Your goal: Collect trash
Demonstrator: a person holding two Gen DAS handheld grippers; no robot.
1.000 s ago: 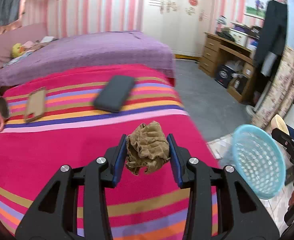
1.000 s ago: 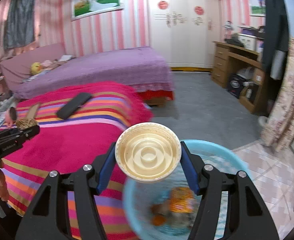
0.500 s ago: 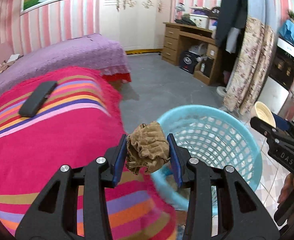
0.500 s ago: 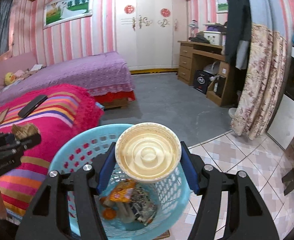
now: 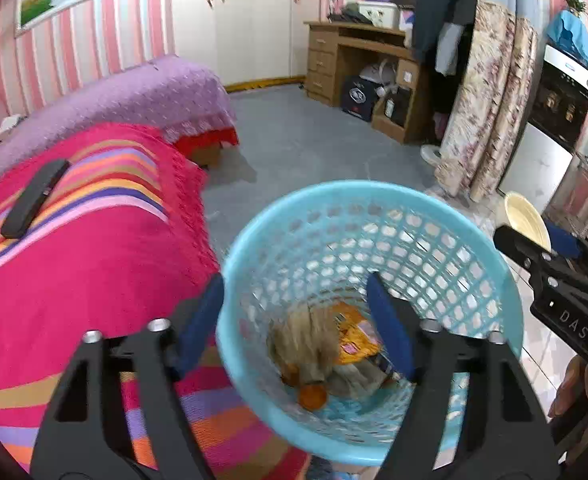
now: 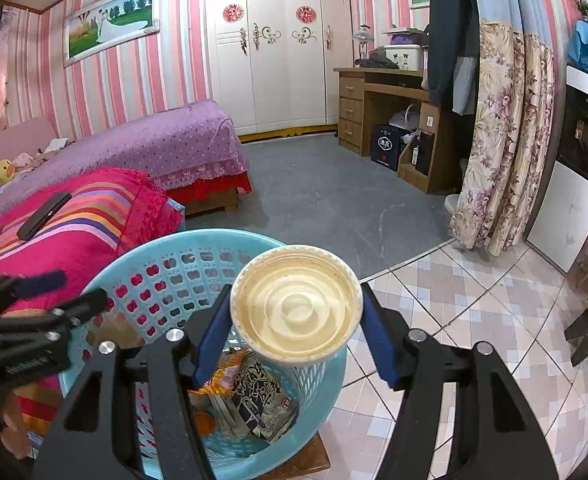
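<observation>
**Left drop under way; cup release next**

While the left tongs (image 5: 294, 316) are opening over the blue basket (image 5: 506, 280), nothing sits between their blue pads: the brown crumpled paper (image 5: 308, 346) shows blurred below them, inside the basket and apparently falling onto the wrappers there.

Left of frame: striped pink bedspread (image 5: 74, 280) with a dark flat case (image 5: 34, 200) lying on it; not obviously trash, leave unjudged.

Centre: basket holds an orange snack wrapper (image 6: 222, 376), a printed sachet (image 6: 262, 400) and a small orange piece (image 5: 312, 396). It seems to rest on a low wooden stand (image 6: 306, 460) beside the bed.

Right: right tongs (image 6: 296, 336) are clamped on a cream paper cup (image 6: 296, 306), mouth facing the camera, held above the basket's near-right rim rather than its middle.

Judgement on the step: the cup wants carrying further toward the basket's centre before release, since from the rim it could bounce out onto the tiles (image 6: 474, 300). Tilt it mouth-down or sideways so it nests among the wrappers. The left tongs should clear the opening first; the two tools are close.
</observation>
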